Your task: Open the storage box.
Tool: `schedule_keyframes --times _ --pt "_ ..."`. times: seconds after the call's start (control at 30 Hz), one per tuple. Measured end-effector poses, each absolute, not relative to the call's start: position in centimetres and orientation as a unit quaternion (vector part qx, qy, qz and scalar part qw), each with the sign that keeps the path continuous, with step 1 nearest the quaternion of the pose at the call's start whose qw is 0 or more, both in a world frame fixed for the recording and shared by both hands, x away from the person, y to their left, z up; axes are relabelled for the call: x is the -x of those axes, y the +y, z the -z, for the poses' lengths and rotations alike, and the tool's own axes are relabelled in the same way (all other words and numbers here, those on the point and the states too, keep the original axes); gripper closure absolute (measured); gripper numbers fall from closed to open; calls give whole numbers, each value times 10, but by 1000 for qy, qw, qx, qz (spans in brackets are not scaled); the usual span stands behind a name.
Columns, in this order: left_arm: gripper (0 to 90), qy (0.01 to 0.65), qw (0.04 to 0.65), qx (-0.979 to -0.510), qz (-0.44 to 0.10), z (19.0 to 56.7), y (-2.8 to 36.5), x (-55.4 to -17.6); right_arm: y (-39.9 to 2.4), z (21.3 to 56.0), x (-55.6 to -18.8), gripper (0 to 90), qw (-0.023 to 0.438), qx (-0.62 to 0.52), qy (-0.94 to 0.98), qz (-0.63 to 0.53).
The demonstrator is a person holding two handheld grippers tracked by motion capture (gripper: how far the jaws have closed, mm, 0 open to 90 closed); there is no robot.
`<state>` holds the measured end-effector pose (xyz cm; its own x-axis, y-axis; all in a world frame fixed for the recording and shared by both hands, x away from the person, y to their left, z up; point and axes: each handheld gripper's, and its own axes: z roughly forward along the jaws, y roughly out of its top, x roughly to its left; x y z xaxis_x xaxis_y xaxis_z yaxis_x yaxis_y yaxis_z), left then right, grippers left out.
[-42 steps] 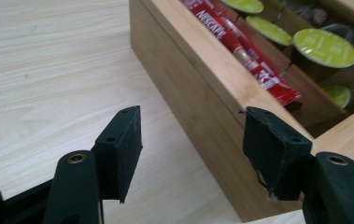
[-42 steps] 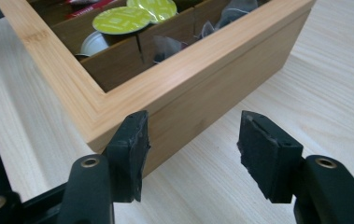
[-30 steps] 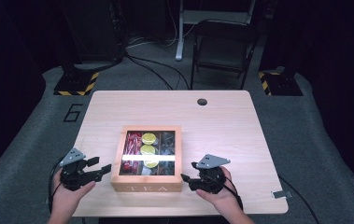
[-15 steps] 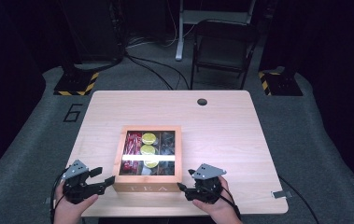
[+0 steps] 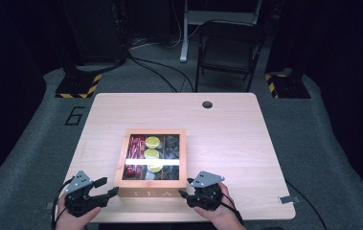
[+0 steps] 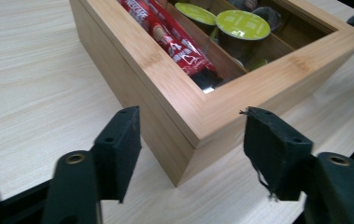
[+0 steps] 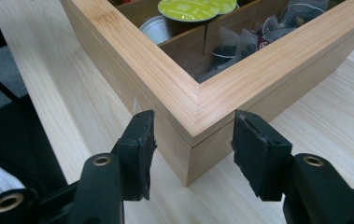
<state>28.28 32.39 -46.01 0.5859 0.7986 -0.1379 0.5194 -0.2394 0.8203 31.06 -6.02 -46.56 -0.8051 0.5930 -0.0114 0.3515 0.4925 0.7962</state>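
we see a wooden tea box (image 5: 151,191) sitting near the front edge of the worktop (image 5: 227,129), about midway between its left and right edges, its windowed lid down. the left gripper (image 5: 106,187) is at the box's front left corner and the right gripper (image 5: 183,195) at its front right corner, each held in a hand that comes over the front edge; the forearms are cut off by the bottom of the high view.

in the left gripper view the jaws stand spread on either side of the box corner (image 6: 184,154); they have just been closing, yet a clear gap remains on both sides and neither pad touches the wood. in the right gripper view the jaws likewise straddle the other corner (image 7: 188,140), have just been closing, and sit close to the wood; we cannot be sure whether the left pad brushes the wall, but no firm pinch shows.

through the lid we make out red packets (image 6: 174,42) on one side and green-topped capsules (image 6: 242,23) in the middle. the far compartment holds dark wrapped items (image 7: 240,44) that are hard to identify. a bright glare stripe across the pane in the high view hides part of the contents, and the lettering on the front wall is small and blurred.
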Motion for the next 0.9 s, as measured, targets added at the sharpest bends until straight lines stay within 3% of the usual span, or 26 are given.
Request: schedule_keyframes --times 0.57,0.9 --pt "546 421 409 -795 -151 474 314 -286 -60 471 -314 566 142 -282 857 -407" --pt "570 422 409 -795 -152 475 315 -289 -61 472 -315 574 131 -287 855 -412"
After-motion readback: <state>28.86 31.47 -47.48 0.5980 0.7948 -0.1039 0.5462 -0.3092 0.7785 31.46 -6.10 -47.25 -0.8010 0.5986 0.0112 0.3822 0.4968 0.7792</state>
